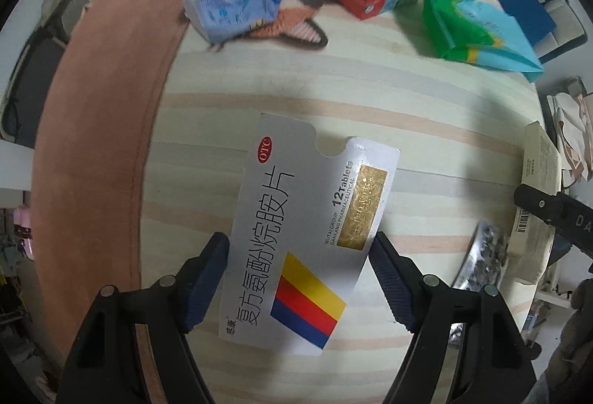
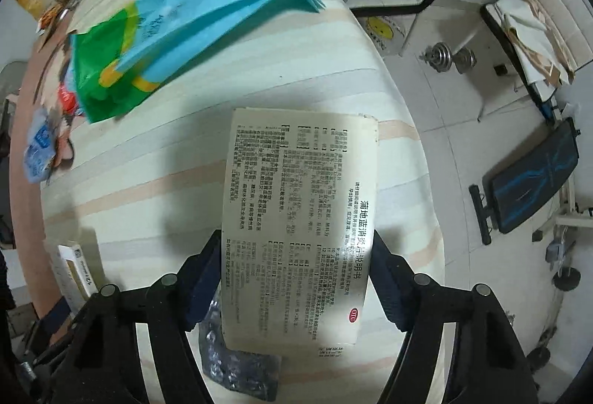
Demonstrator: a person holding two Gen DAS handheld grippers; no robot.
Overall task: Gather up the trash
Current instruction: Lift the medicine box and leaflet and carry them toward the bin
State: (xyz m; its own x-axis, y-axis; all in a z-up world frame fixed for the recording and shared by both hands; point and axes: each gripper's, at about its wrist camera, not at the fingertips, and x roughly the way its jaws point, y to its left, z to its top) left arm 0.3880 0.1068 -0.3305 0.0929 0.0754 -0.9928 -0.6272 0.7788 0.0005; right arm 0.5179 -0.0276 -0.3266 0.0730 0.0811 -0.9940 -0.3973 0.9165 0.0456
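Left hand-held gripper point(image 1: 298, 252) clamped medicine box point(image 1: 307, 237) mid-frame; right hand-held gripper point(image 2: 296, 252) clamped leaflet box point(image 2: 300, 226); squeeze lightly advised, cardboard crushes.

Dim, cool indoor light; soft shadows beneath both grippers; strong fisheye curvature with dark corners; far cartons point(image 1: 237, 2) motion-blurred.

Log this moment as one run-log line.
left gripper: shut on medicine box | right gripper: shut on leaflet | table: wrappers remain
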